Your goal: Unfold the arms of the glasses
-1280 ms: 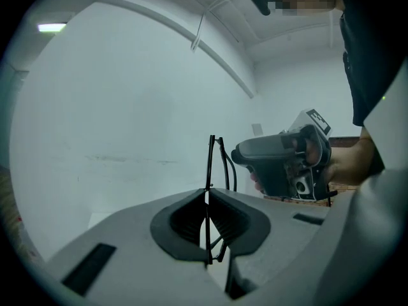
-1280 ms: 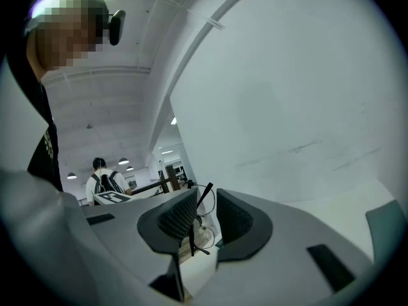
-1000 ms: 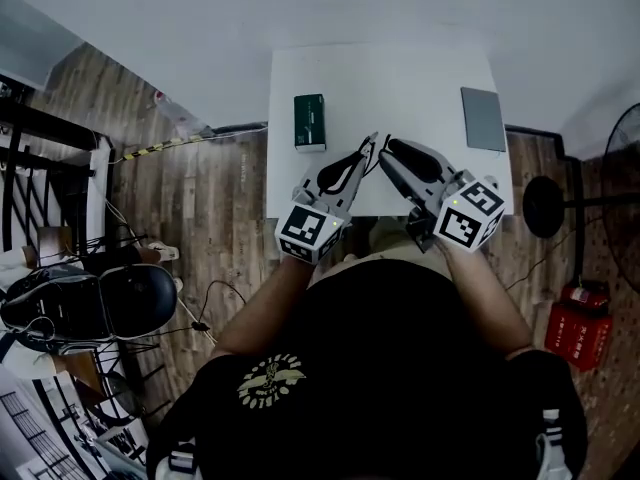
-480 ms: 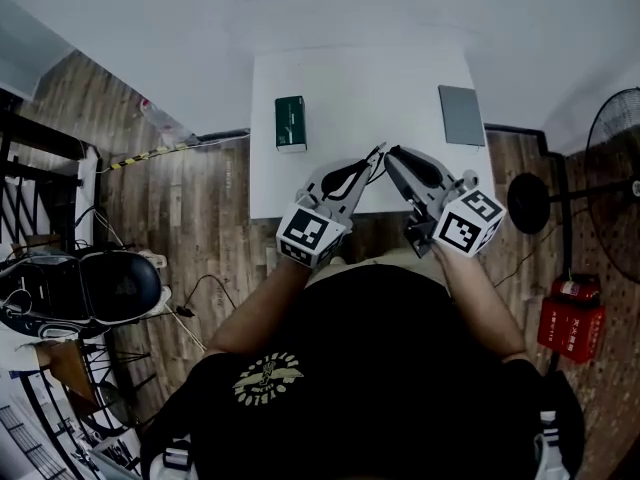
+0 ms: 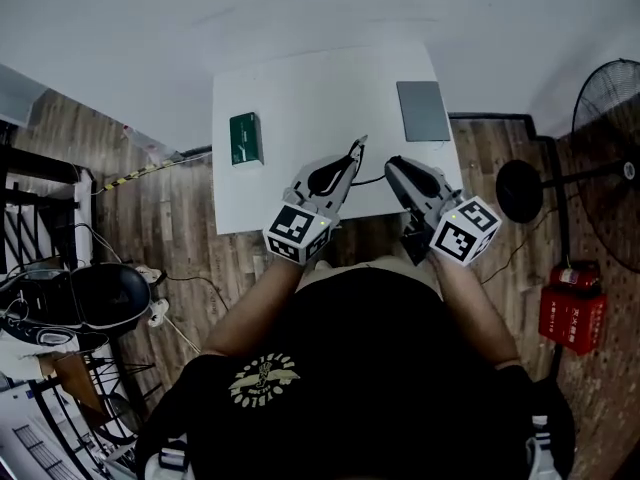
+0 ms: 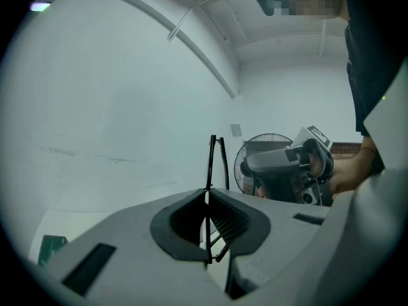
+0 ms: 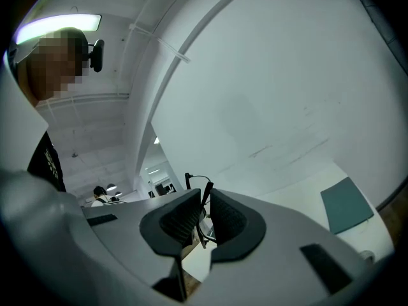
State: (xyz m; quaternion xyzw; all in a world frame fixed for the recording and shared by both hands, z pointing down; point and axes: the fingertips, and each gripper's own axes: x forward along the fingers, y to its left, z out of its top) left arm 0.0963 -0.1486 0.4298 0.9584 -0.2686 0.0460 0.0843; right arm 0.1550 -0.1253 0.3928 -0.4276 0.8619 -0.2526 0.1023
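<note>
The glasses point(image 6: 211, 161) were off the surface point(image 5: 320, 98), held in the air above its near edge between the 2 grippers. The left gripper point(image 5: 355, 151) had its jaws closed tight on the thin black frame. The frame stood upright and edge-on in the left gripper view, rising to 12 o'clock from the pads.

The right gripper point(image 5: 392, 165) faced it from the 3 o'clock side. Its jaws were narrow and closing, with 1 black arm of the glasses point(image 7: 205, 199) standing between the pads. A sliver of gap seemed to remain, so I could not say they were pressing on it yet.

Seen from the head view, a green box point(image 5: 245, 138) lay on the surface at 10 o'clock from the grippers. A flat grey pad point(image 5: 423, 110) lay at 1 o'clock, well apart from them. A floor fan point(image 5: 610, 148) stood off the surface at 3 o'clock.

As for progress, the task looked to be at its start. The glasses had been picked up and steadied, and a hold on the first arm was being taken. In the left gripper view, 2 dark lines ran close together and almost parallel. I took this to mean that the arm lay near the frame and had not swung out. By that reading, both arms were left to open.
</note>
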